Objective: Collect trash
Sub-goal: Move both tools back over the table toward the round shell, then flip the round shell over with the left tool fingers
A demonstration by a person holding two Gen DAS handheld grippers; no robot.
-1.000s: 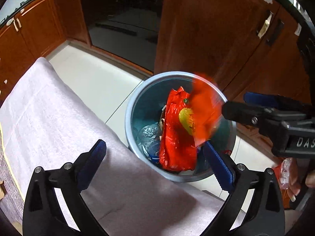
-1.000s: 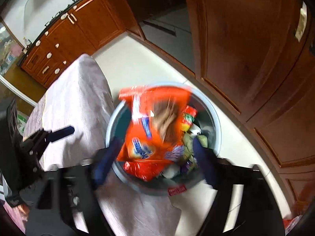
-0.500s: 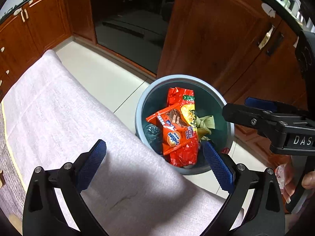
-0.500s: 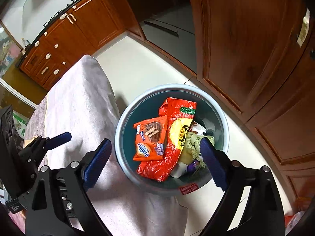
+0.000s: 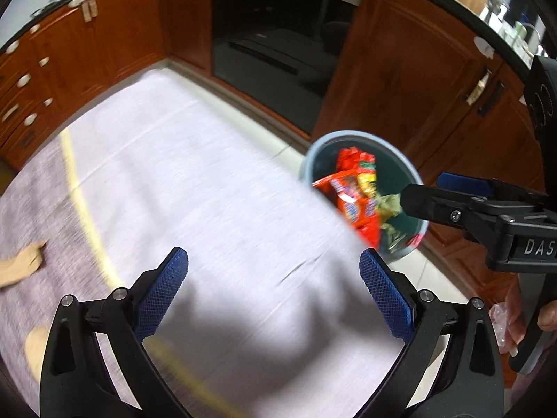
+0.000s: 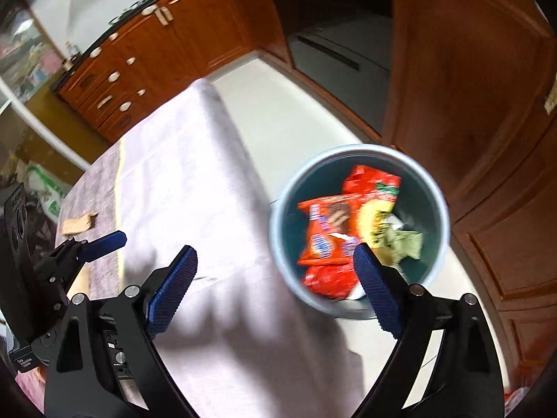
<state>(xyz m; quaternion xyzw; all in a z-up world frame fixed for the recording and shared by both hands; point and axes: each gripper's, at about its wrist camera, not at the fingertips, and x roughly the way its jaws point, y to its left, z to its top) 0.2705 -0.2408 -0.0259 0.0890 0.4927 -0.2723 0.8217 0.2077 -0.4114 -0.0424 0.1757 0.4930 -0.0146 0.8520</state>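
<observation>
Left wrist view.
- Left gripper (image 5: pixel 273 289): both blue-padded jaws spread wide, nothing between them, poised over the table.
- Table (image 5: pixel 195 188): covered with a pale cloth carrying a yellow stripe (image 5: pixel 83 205); much of it is smeared by motion blur.
- Brown scrap (image 5: pixel 21 264): flat piece lying on the cloth at the far left edge; its kind cannot be told.
- Bin (image 5: pixel 416 177): round, grey-blue rim, standing on the tiled floor just beyond the table's right edge.
- Orange packet (image 5: pixel 351 198): inside the bin, lying against a taller red packet (image 5: pixel 353 158).
- Crumpled green paper (image 5: pixel 390 205): inside the bin, right of the packets.
- Right gripper (image 5: pixel 428 191): seen side-on, reaching in from the right across the bin's rim; its jaw gap cannot be judged here.
- Wooden cabinets (image 5: pixel 393 69) and a dark oven door (image 5: pixel 275 48) behind.

Right wrist view.
- Right gripper (image 6: pixel 275 271): jaws spread wide, empty, straddling the table edge and the near rim of the bin (image 6: pixel 282 205).
- Orange packet (image 6: pixel 327 233) and red packet (image 6: pixel 370 183): both lying in the bin, with the green paper (image 6: pixel 407 240) to their right.
- Left gripper (image 6: pixel 97 244): at the left edge, above the cloth.
- Brown scrap (image 6: pixel 78 223): on the table (image 6: pixel 195 174) near the yellow stripe (image 6: pixel 120 188).
- Wooden cabinets (image 6: pixel 470 69) beyond.
</observation>
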